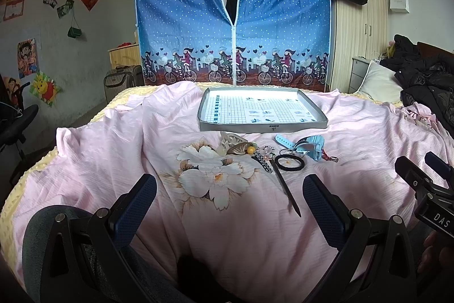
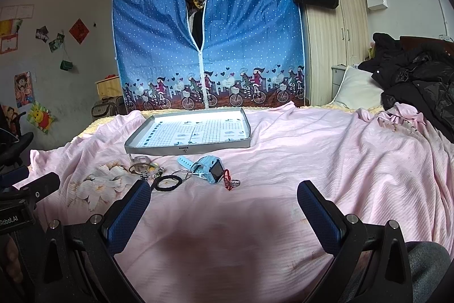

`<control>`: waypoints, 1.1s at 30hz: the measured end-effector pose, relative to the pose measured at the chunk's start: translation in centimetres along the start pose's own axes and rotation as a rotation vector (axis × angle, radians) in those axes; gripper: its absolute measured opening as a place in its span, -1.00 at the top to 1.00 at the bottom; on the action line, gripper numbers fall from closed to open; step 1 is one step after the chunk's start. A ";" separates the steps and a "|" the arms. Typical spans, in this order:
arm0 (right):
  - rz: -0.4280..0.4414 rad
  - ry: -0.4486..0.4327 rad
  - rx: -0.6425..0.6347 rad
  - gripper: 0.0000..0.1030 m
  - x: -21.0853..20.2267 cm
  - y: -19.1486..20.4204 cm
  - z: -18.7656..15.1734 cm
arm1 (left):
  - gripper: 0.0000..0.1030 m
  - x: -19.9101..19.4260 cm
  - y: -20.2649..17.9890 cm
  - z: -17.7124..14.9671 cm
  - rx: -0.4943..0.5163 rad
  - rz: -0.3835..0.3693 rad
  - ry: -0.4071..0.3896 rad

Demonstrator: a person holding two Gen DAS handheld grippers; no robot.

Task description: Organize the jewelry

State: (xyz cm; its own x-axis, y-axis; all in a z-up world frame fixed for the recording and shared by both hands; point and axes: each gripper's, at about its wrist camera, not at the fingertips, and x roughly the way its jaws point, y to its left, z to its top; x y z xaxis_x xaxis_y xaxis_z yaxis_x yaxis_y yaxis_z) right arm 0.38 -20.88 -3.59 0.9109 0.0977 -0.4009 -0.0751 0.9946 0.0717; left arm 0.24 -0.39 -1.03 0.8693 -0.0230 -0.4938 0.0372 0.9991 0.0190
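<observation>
We held left tool [image 1: 228,200] and right tool [image 2: 224,206] wide open, empty. Jewelry — blue watch [image 2: 211,171], black hair tie [image 1: 290,162], hair stick [image 1: 285,190] — lay just before empty tray [image 1: 262,127]. First pickup pending; next needed reach forward.

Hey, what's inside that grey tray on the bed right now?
Nothing yet. The tray holds only its printed grid lining; the watch, hair tie and clips all lie on the pink sheet in front of it. Its near wall hides a thin strip of floor.
</observation>
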 end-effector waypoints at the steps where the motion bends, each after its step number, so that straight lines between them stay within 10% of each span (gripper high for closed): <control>1: 0.000 0.002 0.001 -1.00 0.1 0.1 0.2 | -0.96 0.0 0.0 -0.1 -0.002 0.001 0.005; 22: 0.295 0.504 0.090 -0.96 10.7 -4.0 5.2 | -0.75 12.2 2.0 3.9 -0.077 -0.261 0.516; 33: 0.447 0.621 -0.033 0.10 17.1 0.3 5.1 | 0.29 19.3 2.0 6.3 -0.072 -0.378 0.621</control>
State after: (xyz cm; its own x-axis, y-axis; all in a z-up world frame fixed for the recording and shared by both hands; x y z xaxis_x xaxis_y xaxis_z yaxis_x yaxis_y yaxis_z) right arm 18.00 -19.04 -5.78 0.3962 0.4831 -0.7808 -0.4037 0.8554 0.3244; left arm 20.18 0.97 -5.05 0.3629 -0.3637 -0.8579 0.2281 0.9273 -0.2966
